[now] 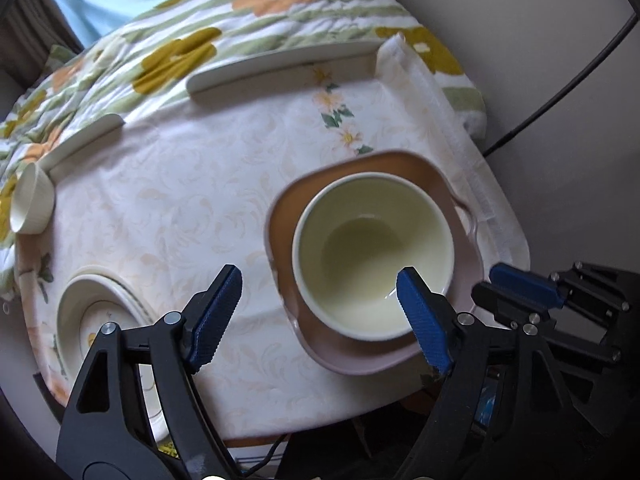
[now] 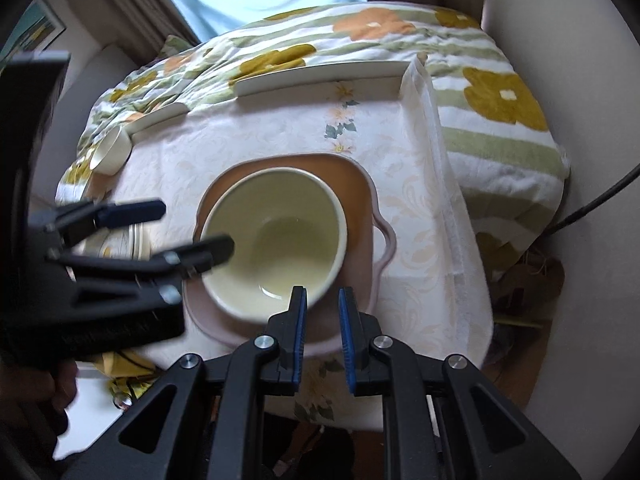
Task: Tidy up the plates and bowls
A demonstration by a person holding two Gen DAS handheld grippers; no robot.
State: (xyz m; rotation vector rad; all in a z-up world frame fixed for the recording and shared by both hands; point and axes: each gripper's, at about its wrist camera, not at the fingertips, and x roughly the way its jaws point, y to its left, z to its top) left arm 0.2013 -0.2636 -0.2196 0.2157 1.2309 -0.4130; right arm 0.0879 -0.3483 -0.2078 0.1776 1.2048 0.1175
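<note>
Cream bowl [image 1: 374, 256] nested centre of pink square plate [image 1: 404, 164], stacked to save table space; left gripper [image 1: 320, 312] spread wide, holding nothing, one pad at bowl's 5 o'clock; right gripper [image 2: 323, 312] nearly clamped, empty, at plate's 6 o'clock

you have no text to read here: no label, brand, number or sign shows in either view. the tablecloth [image 1: 200, 208] carries only printed flowers and a faint leaf pattern, the blanket [image 1: 180, 60] only large blossoms and stripes, and the stacked plates [image 1: 104, 320] only a painted floral motif. the framed picture [image 2: 40, 36] on the wall is too blurred for you to make out any lettering.
</note>
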